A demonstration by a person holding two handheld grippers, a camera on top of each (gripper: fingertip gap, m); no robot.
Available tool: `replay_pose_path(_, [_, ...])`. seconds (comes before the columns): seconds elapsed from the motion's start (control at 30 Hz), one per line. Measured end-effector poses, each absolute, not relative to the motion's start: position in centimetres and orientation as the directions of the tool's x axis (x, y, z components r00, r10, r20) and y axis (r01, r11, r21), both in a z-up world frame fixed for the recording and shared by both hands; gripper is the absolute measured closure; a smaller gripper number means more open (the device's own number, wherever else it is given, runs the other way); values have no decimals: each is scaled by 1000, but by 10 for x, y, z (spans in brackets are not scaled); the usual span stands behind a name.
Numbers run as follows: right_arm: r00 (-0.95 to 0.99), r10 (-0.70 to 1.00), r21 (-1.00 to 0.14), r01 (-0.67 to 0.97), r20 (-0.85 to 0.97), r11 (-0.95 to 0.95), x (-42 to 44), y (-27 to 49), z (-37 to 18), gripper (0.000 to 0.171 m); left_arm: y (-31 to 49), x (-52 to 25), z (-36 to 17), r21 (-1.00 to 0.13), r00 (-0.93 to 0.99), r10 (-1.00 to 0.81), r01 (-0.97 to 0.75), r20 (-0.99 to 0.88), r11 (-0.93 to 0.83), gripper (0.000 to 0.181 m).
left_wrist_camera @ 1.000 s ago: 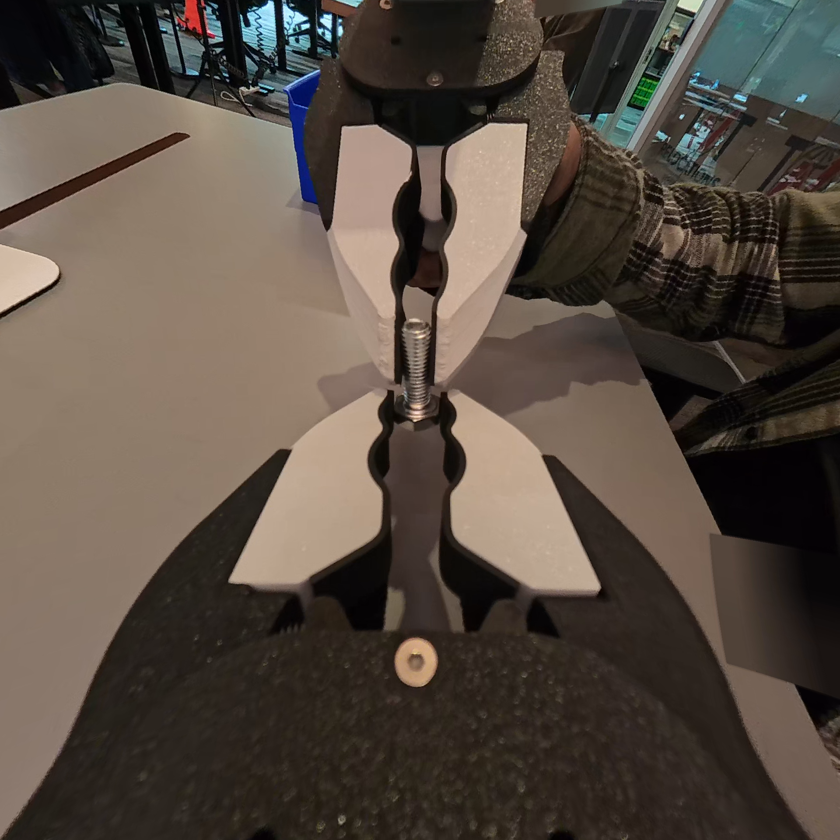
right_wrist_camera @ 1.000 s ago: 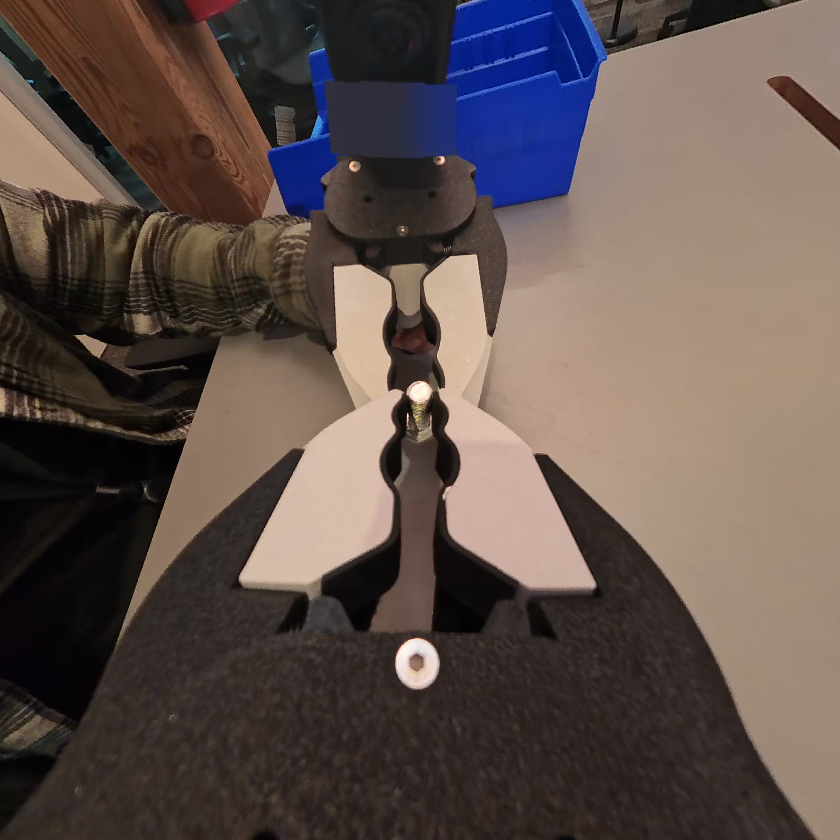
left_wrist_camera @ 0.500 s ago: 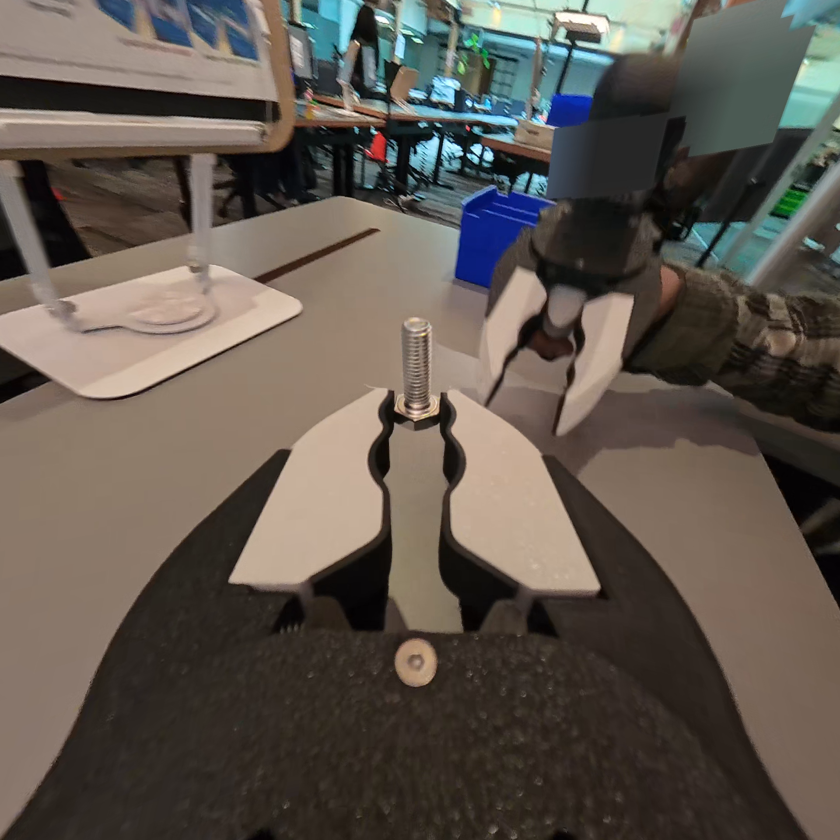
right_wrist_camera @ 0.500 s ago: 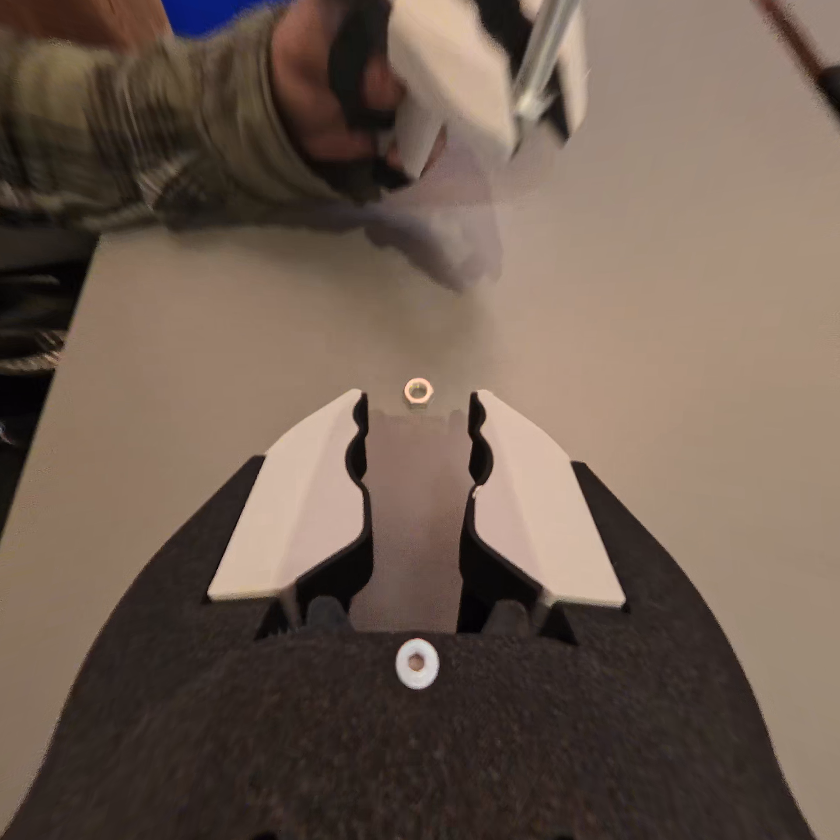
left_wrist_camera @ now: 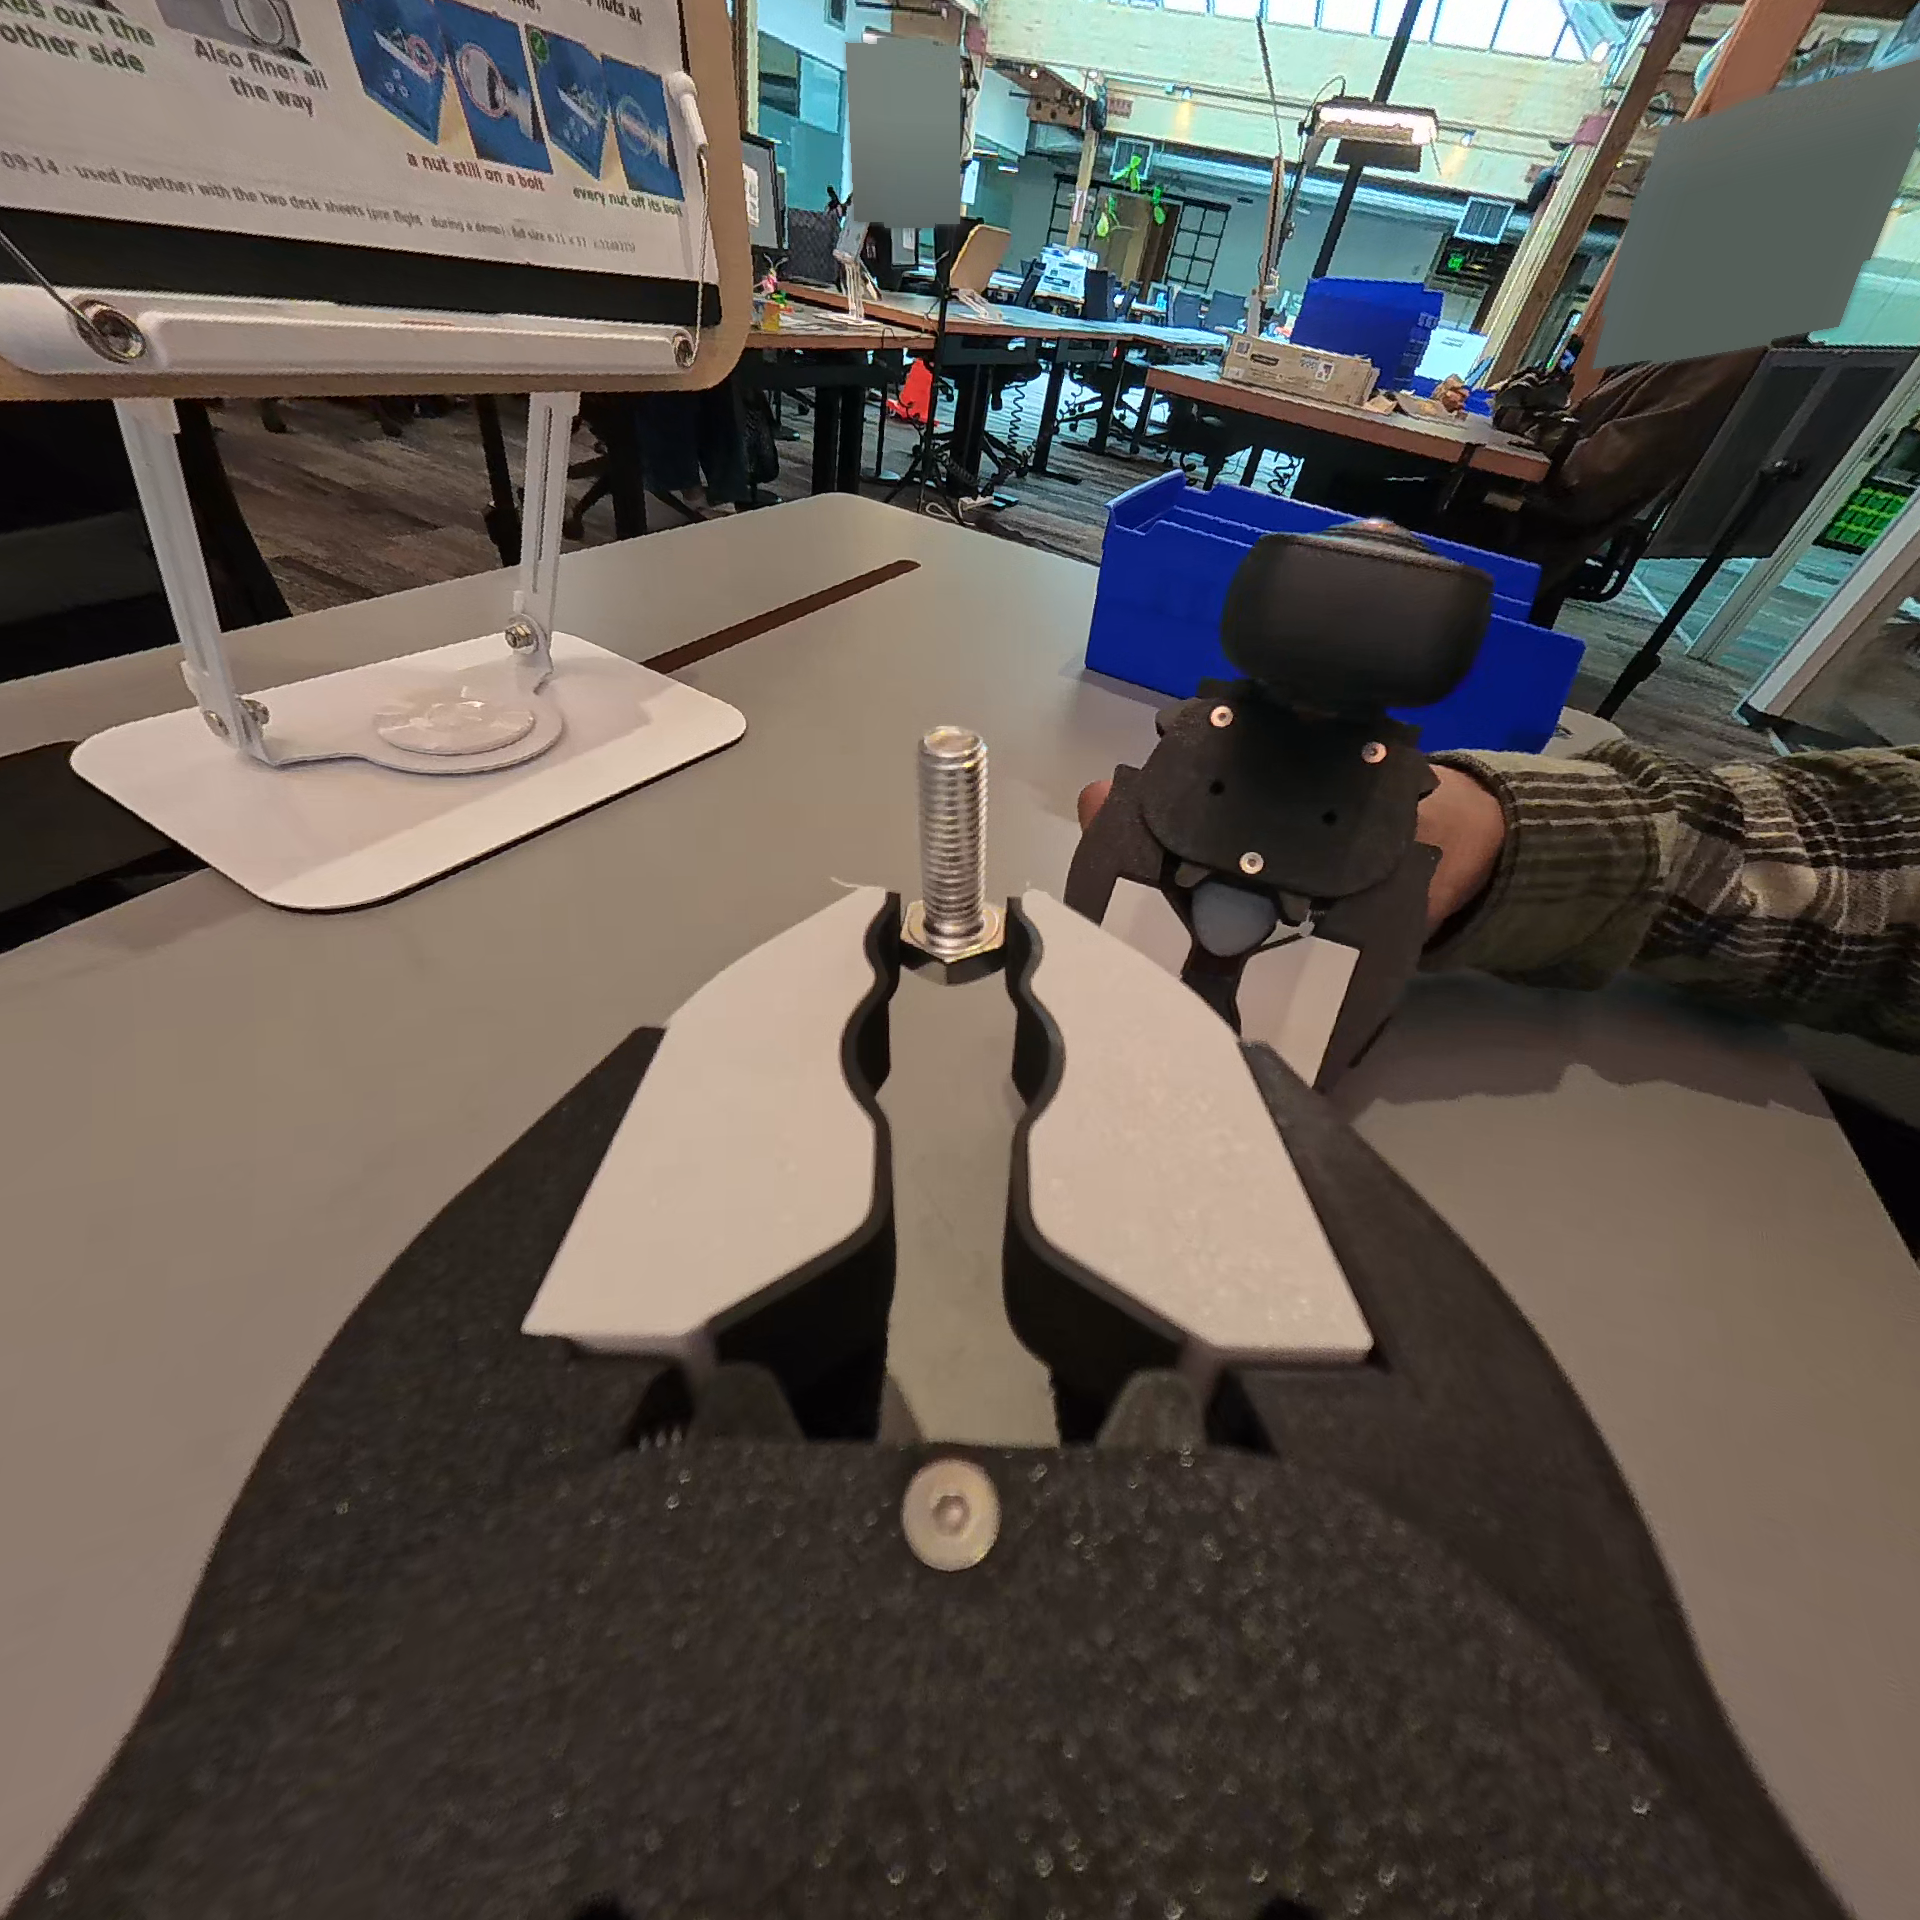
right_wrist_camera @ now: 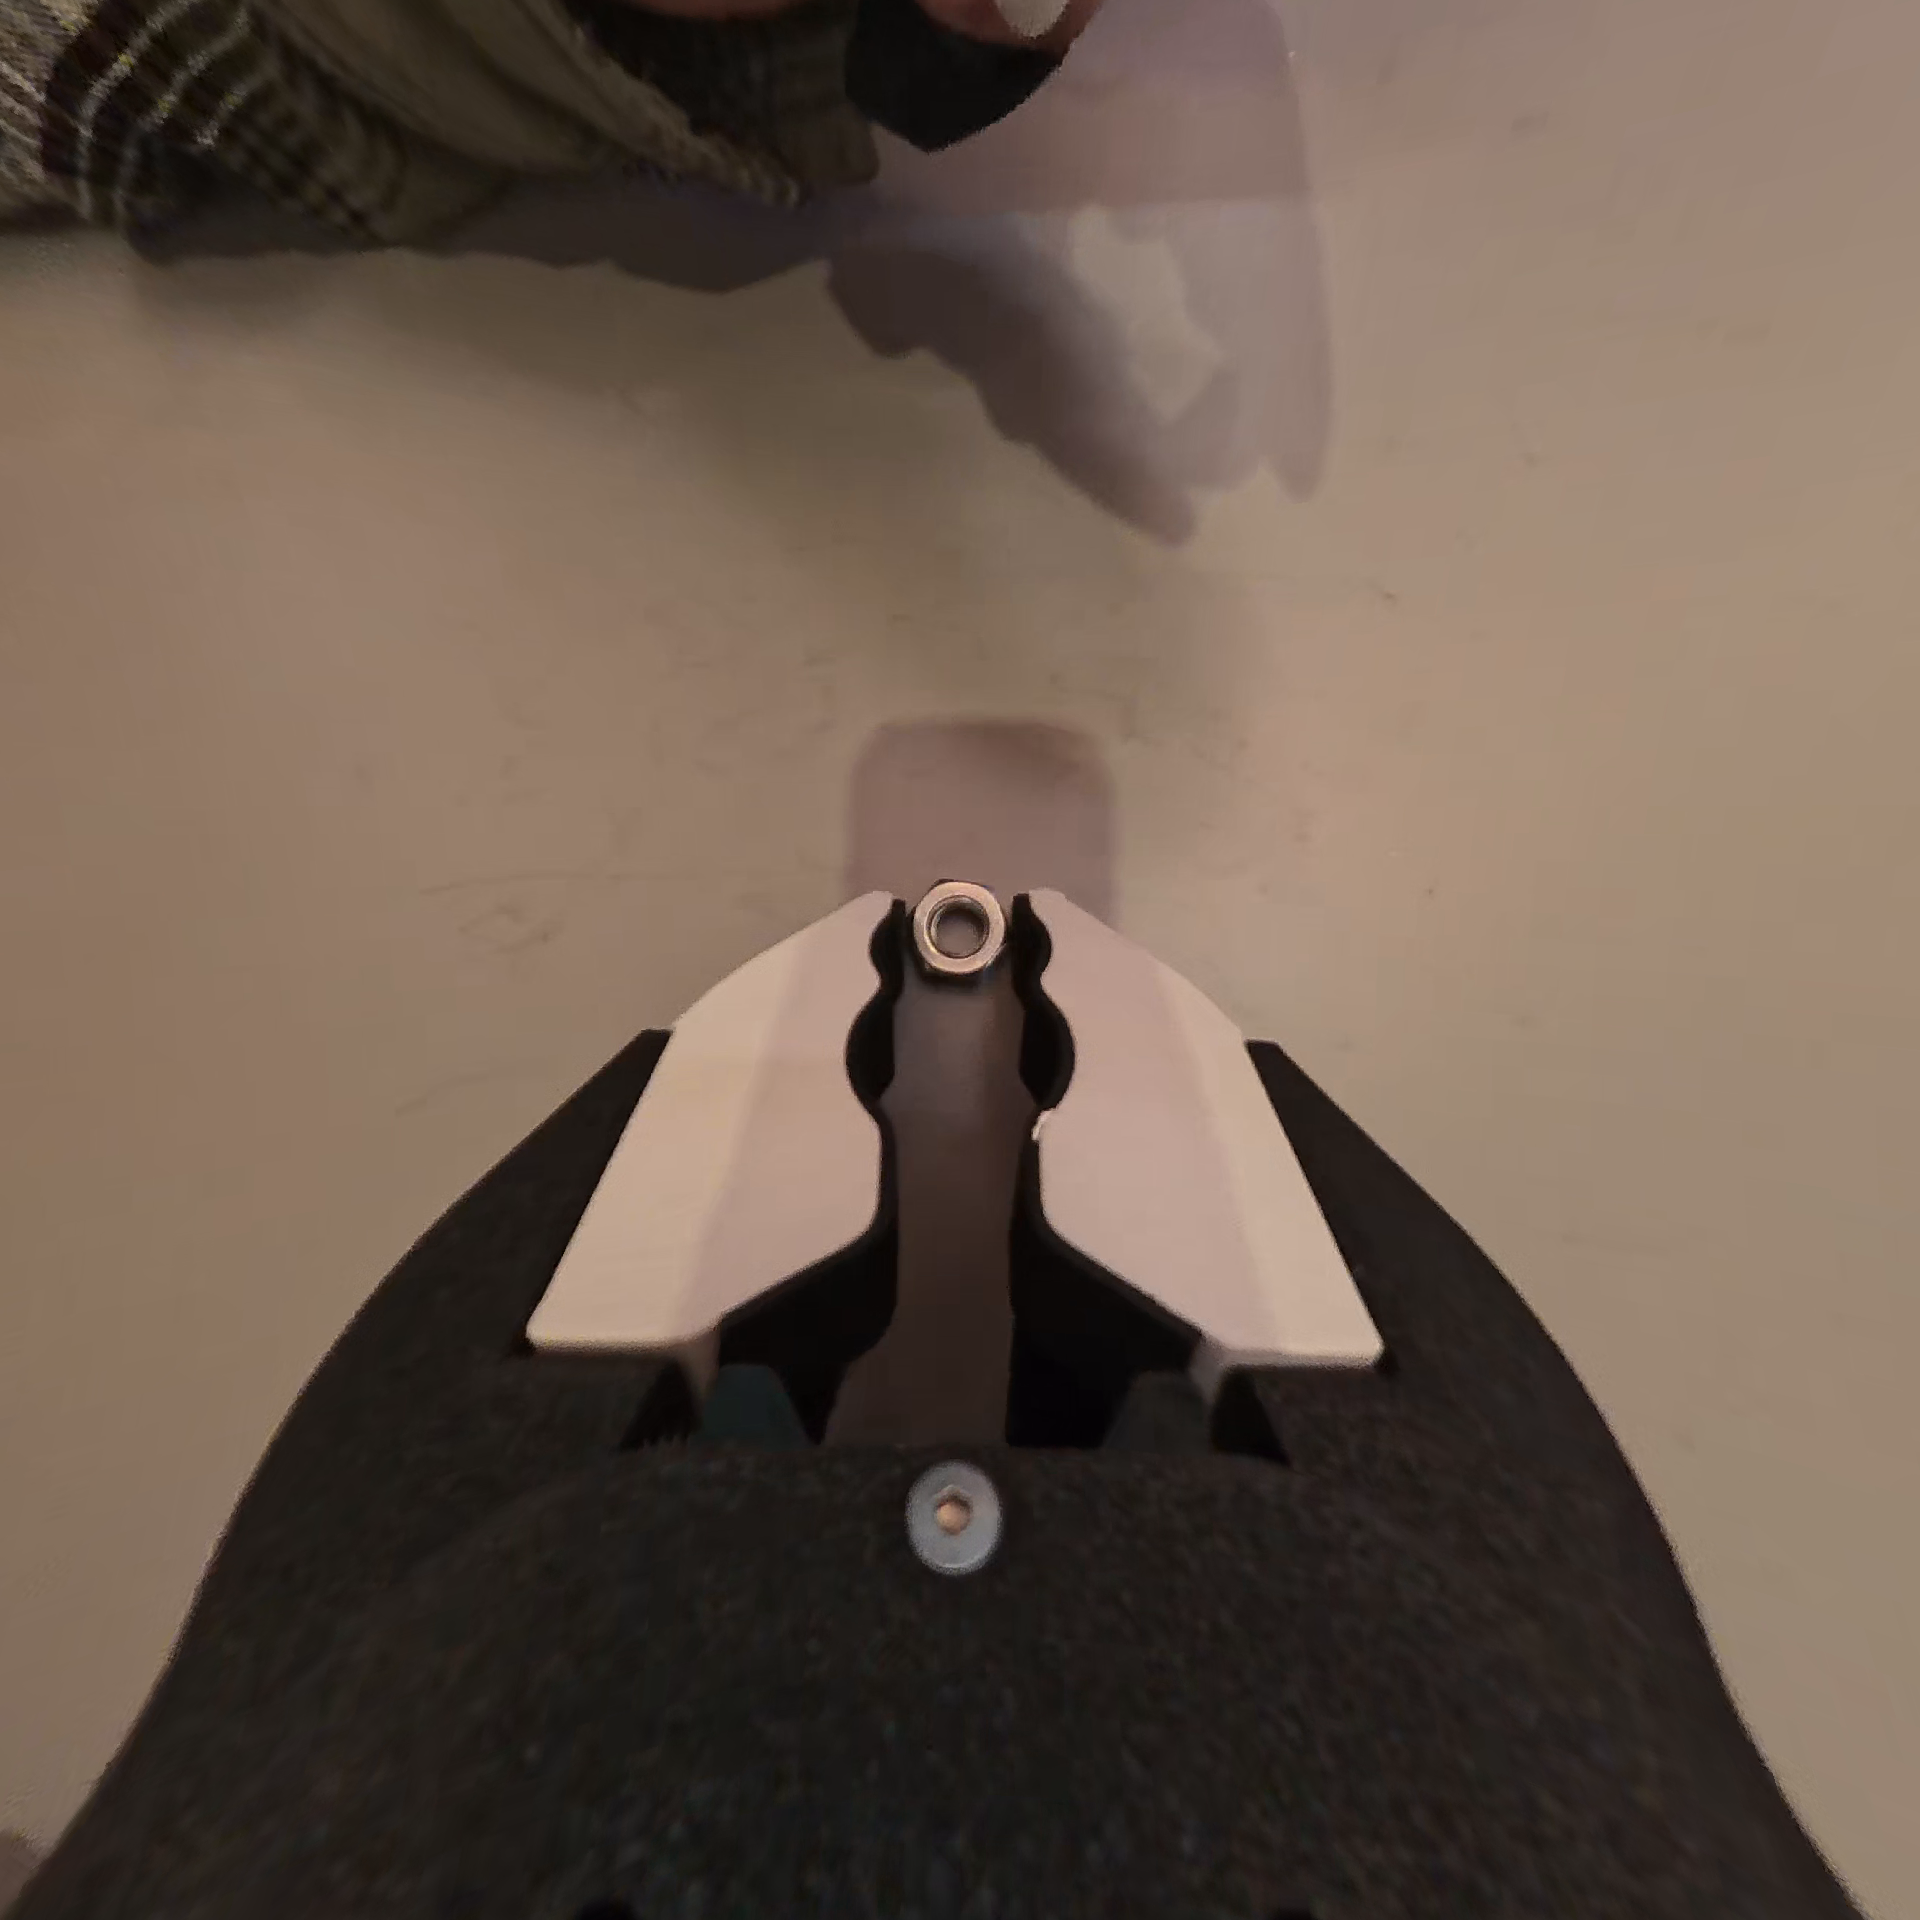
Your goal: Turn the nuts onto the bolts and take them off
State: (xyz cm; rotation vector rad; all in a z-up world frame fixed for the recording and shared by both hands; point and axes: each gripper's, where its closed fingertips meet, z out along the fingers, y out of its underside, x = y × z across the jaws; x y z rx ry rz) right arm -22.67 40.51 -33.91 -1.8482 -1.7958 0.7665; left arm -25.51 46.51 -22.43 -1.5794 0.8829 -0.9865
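Note:
My left gripper (left_wrist_camera: 951, 920) is shut on the hex base of a silver bolt (left_wrist_camera: 952, 821). The bolt stands upright, its threaded shank bare and pointing up above the grey table (left_wrist_camera: 312, 1122). My right gripper (right_wrist_camera: 958, 920) points straight down at the table, its two tips closed on a small silver nut (right_wrist_camera: 958, 966) that lies flat on the surface. The right gripper also shows in the left wrist view (left_wrist_camera: 1288, 1049), just right of the bolt, tips on the table. The nut is hidden there.
A white stand (left_wrist_camera: 416, 790) carrying an instruction board is on the table at the far left. A blue bin (left_wrist_camera: 1174, 613) sits at the table's far edge. A plaid sleeve (left_wrist_camera: 1683, 862) reaches in from the right, where the table ends. My right fingertips sit around 12 cm from my left ones.
My right gripper let go of the bolt's shank, swung down to the table and closed on the loose nut. My left gripper tilted the bolt upright and still holds it.

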Motion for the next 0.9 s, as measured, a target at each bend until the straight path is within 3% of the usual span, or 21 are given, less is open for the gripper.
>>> replay_pose_path(0.2, [38,996,-705,704,-81,-84,-208,404,-321,153,462,-249,-226,-980,374,-914,-54,156,-189,162])
replay_pose_path(0.37, [70,997,-798,598,-35,-70,-177,406,-233,153,437,-216,-232,-985,289,-951,-98,109,-143,162])
replay_pose_path(0.47, [20,999,-790,613,46,24,-175,398,-195,153,417,-192,-237,-986,246,-968,-146,48,-86,163])
replay_pose_path(0.9, [-102,995,-645,760,0,78,-182,386,-203,152,392,-163,-244,-981,206,-978,-195,-18,-23,162])
